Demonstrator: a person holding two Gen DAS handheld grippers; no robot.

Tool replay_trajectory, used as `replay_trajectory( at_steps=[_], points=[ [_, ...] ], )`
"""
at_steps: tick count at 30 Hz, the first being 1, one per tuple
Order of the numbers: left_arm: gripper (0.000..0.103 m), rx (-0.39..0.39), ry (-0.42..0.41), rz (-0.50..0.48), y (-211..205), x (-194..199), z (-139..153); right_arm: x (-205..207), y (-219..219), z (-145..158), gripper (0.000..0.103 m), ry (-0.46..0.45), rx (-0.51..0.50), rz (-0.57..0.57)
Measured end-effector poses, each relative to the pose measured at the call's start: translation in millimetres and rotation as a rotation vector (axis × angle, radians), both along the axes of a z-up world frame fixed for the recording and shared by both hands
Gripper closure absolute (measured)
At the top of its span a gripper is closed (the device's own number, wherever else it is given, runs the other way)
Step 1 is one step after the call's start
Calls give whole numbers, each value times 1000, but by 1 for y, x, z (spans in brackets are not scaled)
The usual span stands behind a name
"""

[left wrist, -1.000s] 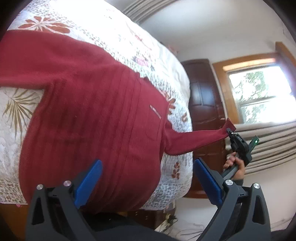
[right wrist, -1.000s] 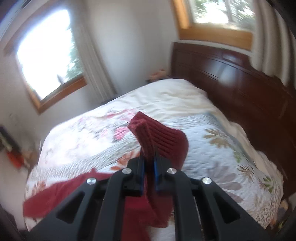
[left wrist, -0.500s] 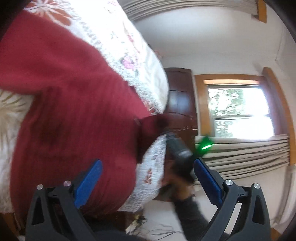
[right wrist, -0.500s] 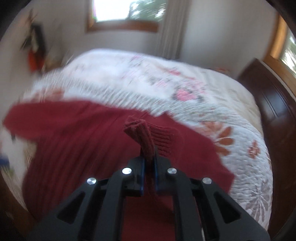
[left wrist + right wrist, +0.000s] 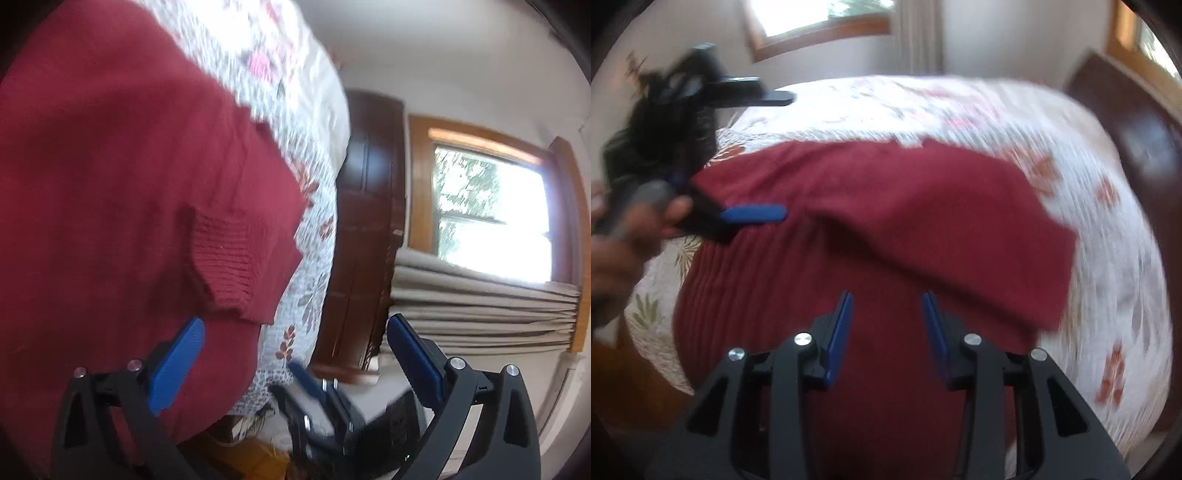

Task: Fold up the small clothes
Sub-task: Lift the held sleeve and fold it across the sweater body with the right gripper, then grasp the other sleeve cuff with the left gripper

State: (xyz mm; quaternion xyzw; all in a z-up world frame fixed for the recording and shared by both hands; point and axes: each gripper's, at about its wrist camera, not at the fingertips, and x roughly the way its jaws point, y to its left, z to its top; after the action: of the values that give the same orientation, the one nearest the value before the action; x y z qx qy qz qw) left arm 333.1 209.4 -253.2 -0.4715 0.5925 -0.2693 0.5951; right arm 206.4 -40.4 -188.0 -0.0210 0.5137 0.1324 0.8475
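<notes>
Sweater (image 5: 871, 206): red, sleeve folded across body, on the bed (image 5: 1115, 236).
Left gripper (image 5: 291, 354): jaws apart, empty.
Right gripper (image 5: 886, 325): jaws apart, empty.
Blur: hem probably hidden below.

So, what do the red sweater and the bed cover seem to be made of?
Sweater: looks like knitted yarn, matte; ribbed stitches show on the cuff. Whether wool or acrylic cannot be told.
Bed cover: seems quilted printed cloth, matte, with fine stitched ridges and floral patterns.
</notes>
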Motion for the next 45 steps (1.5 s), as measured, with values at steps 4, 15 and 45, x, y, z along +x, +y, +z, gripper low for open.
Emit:
replay_trajectory(
  at_steps=[4,15,45],
  points=[
    [4,108,37,-24,-19,13,-13,-35,-31,-3,63,36,22,-113],
    [87,293,43,-42,-27,20,-16,-58,-58,-6,58,75,132,-261],
    [95,347,-136,151,112,4,26,-62,-42,-6,58,83,113,-205]
  ],
)
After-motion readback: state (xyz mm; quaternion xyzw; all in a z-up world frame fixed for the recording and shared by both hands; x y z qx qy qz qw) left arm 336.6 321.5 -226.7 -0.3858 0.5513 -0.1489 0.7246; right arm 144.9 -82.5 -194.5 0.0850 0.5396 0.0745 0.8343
